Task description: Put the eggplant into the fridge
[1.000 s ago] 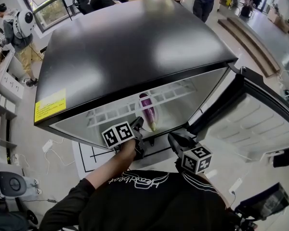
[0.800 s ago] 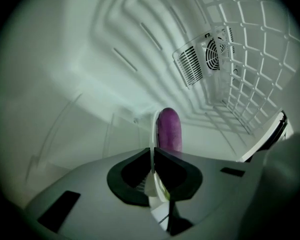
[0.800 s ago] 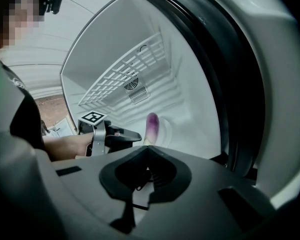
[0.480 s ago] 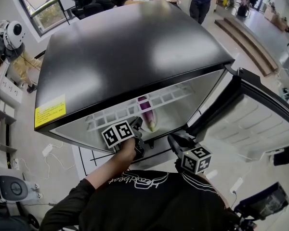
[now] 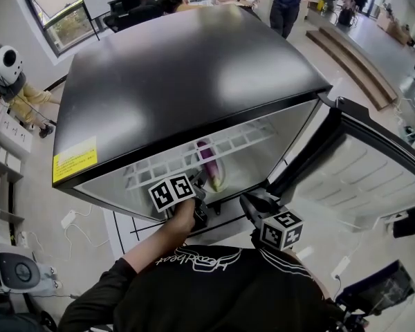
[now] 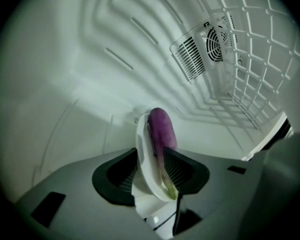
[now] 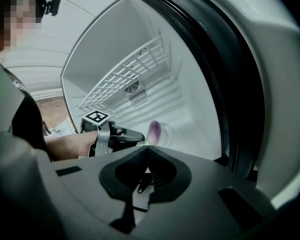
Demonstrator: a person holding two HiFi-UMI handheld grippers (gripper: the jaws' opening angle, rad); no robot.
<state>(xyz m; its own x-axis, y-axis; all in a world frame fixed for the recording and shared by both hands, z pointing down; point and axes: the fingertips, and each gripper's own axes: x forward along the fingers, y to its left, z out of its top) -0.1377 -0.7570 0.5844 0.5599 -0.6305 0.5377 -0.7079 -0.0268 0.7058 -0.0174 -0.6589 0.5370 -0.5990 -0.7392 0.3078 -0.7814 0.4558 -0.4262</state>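
The fingers [image 6: 185,166] of the left gripper [image 6: 151,155] stand apart, having just been opening. The rim of a white plate [image 6: 142,151] and the green stem end of the eggplant [image 6: 162,129] sit between them. The pads lie close on either side without clamping. The eggplant lies along the plate, its purple end pointing away from the fingers, deeper into the fridge [image 5: 194,81]. Beyond the fingertips the ribbed white back wall carries a fan grille [image 6: 205,51], and a white wire shelf [image 6: 255,69] runs off beside it. In the head view the eggplant [image 5: 209,159] sits just past the left gripper [image 5: 200,180], below the shelf [image 5: 225,142].

The right gripper [image 7: 147,151] has its fingers [image 7: 165,171] closed together with nothing between them. It is held outside the fridge, and the open door [image 5: 373,171] lies to the right of its fingers. Ahead of its fingertips are the left gripper [image 7: 138,134], the eggplant [image 7: 154,130] and the plate [image 7: 166,135]. The shelf [image 7: 122,76] and grille [image 7: 135,95] are above those.

A yellow label [image 5: 75,161] is stuck on the fridge's black top, left of the left fingers, and its print is too small to read. Each gripper's cube bears black-and-white square markers. White script on the person's black shirt [image 5: 194,260], behind both grippers, cannot be read from this angle.
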